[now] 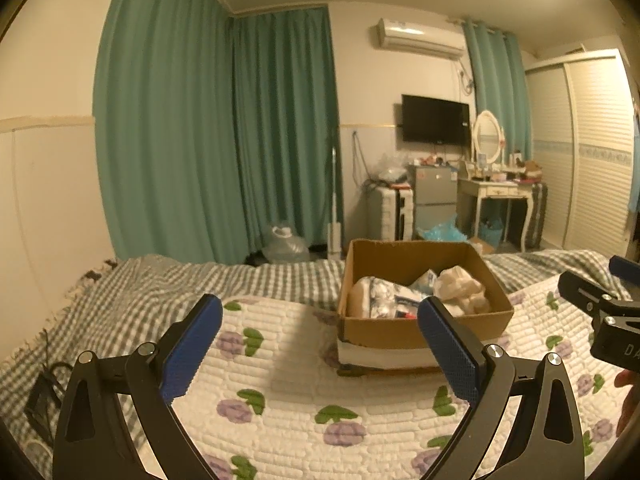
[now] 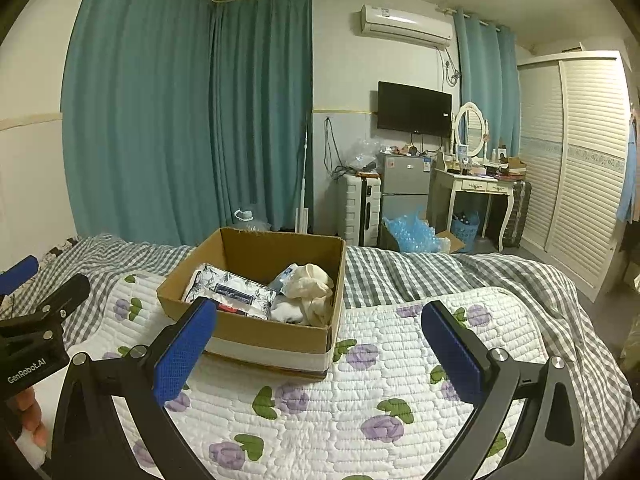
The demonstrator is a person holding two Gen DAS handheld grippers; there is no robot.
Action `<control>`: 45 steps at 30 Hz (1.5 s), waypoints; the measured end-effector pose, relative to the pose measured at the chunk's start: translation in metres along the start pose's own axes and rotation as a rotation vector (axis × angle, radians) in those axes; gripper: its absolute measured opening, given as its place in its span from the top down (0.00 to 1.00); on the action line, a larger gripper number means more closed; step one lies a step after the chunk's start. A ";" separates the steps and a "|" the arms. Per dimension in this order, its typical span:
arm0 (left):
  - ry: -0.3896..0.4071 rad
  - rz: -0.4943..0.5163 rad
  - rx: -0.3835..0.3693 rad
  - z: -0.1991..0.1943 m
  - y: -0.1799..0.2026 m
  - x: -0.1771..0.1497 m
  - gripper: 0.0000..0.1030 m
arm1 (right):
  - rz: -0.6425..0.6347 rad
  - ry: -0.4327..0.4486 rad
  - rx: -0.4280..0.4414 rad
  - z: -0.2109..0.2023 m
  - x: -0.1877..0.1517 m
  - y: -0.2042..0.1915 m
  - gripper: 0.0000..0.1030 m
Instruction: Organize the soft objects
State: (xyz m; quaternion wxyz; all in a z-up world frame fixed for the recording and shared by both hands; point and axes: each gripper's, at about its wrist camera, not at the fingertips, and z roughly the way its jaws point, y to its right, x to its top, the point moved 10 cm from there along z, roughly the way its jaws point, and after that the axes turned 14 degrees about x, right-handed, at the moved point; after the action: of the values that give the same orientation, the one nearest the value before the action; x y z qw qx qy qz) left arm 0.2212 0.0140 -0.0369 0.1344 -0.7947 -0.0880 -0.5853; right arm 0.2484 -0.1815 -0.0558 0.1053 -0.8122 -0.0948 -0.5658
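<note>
Left wrist view shows the left gripper (image 1: 320, 344) spread wide and empty above the flowered quilt (image 1: 304, 396), whose far edge meets a grey checked blanket (image 1: 168, 284); bare quilt fills the lower centre of the frame. Just past its right finger sits the cardboard box (image 1: 424, 332), open-topped, holding the soft objects (image 1: 460, 288): a cream bundle at the right of the box and a patterned packet (image 2: 228, 290) at its left. At the right edge of this frame the right gripper (image 1: 600, 304) reaches in, with the letters "DA" legible on its body. Right wrist view shows the right gripper spread apart with nothing between its blue pads, the box at centre left near its left finger and open quilt at lower centre and right. "GenRobot.AI" is printed on the left gripper at the lower left edge. Beyond the bed stand teal curtains (image 2: 180, 120), a wall television (image 2: 414, 109), an air conditioner (image 2: 404, 26), a small fridge (image 2: 404, 184), a dressing table (image 2: 476, 188) and a louvred wardrobe (image 2: 576, 160).
</note>
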 end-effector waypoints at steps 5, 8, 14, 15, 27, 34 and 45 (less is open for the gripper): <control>-0.008 -0.008 0.000 0.001 -0.001 -0.001 0.03 | 0.000 0.000 0.002 -0.001 0.000 -0.001 0.00; -0.012 -0.010 0.000 0.001 -0.001 -0.003 0.03 | 0.001 -0.007 0.000 0.000 0.000 -0.001 0.00; -0.028 -0.008 -0.021 0.002 0.002 -0.005 0.03 | 0.002 -0.015 -0.001 0.000 -0.002 -0.001 0.00; -0.031 -0.009 -0.023 0.002 0.002 -0.006 0.03 | 0.001 -0.014 -0.002 0.000 -0.002 -0.001 0.00; -0.028 -0.015 0.008 -0.001 -0.001 -0.005 0.03 | 0.005 -0.007 -0.007 -0.002 -0.001 0.002 0.00; -0.031 -0.010 0.003 -0.001 0.000 -0.006 0.03 | 0.001 -0.010 -0.004 -0.001 -0.002 0.001 0.00; -0.035 -0.006 0.003 0.000 0.000 -0.007 0.03 | 0.000 -0.011 -0.005 -0.001 -0.002 0.000 0.00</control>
State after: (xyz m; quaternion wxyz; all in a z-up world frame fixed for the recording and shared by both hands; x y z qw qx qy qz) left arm 0.2188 0.0138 -0.0431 0.1324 -0.8044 -0.0934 -0.5715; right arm 0.2471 -0.1820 -0.0574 0.1024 -0.8156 -0.0941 -0.5616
